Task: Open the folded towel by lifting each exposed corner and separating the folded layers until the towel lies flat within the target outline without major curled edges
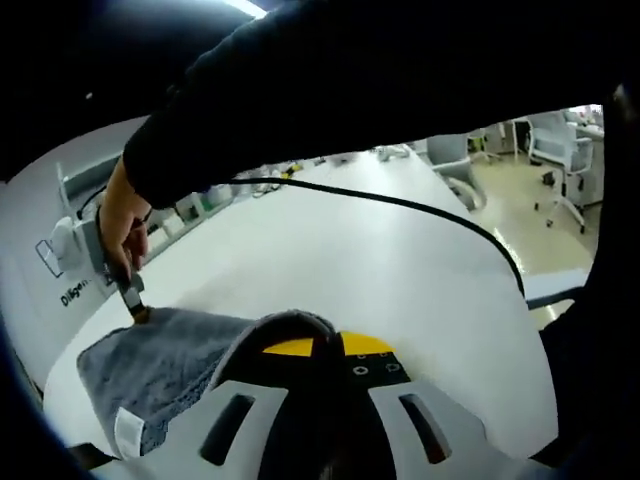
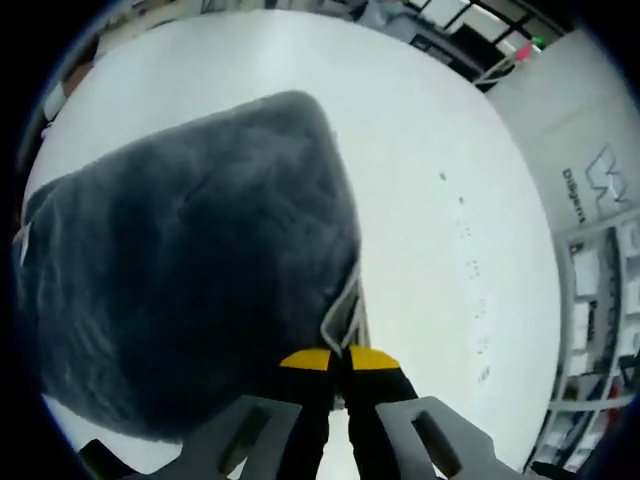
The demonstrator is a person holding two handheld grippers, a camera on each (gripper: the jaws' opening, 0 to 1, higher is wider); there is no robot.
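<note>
in the left gripper view, one grey towel [image 1: 165, 365] lies on the white table [image 1: 340, 260] at about 8 o'clock, a single white tag [image 1: 128, 432] on its near edge. the left gripper [image 1: 327, 345], at 6 o'clock, has its two yellow-tipped jaws closed together on a raised fold of the towel. at 9 o'clock a hand [image 1: 122, 222] holds the right gripper [image 1: 133, 300], touching the towel's far corner. one black cable [image 1: 400, 205] crosses the table.

in the right gripper view, the one towel [image 2: 190, 270] spreads from 12 to 8 o'clock over the table [image 2: 450, 200]. the right gripper [image 2: 340, 357], at 6 o'clock, pinches the towel's pale hemmed edge, jaws together.
</note>
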